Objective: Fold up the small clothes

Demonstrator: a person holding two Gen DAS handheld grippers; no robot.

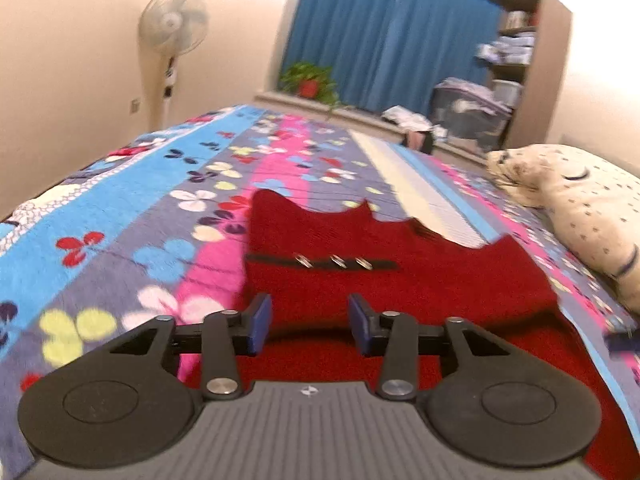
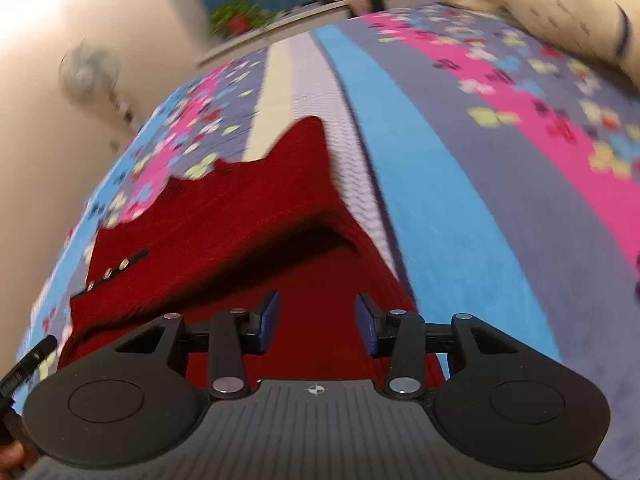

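A dark red knitted garment (image 1: 420,288) lies on the flowered bedspread (image 1: 120,220), its upper layer folded over and its far edge jagged. A black strap with three metal rings (image 1: 338,262) crosses it. My left gripper (image 1: 310,320) hovers over the garment's near part, open, with only red cloth showing below the gap between its blue pads. In the right wrist view the same garment (image 2: 240,224) shows a raised fold with a dark shadow under it. My right gripper (image 2: 318,318) is open above the garment's right side, holding nothing.
A cream plush toy (image 1: 580,208) lies on the bed's right side. Beyond the bed stand a pedestal fan (image 1: 172,40), a potted plant (image 1: 310,82) on a low ledge, blue curtains (image 1: 392,32), a storage box (image 1: 468,116) and shelves (image 1: 516,48).
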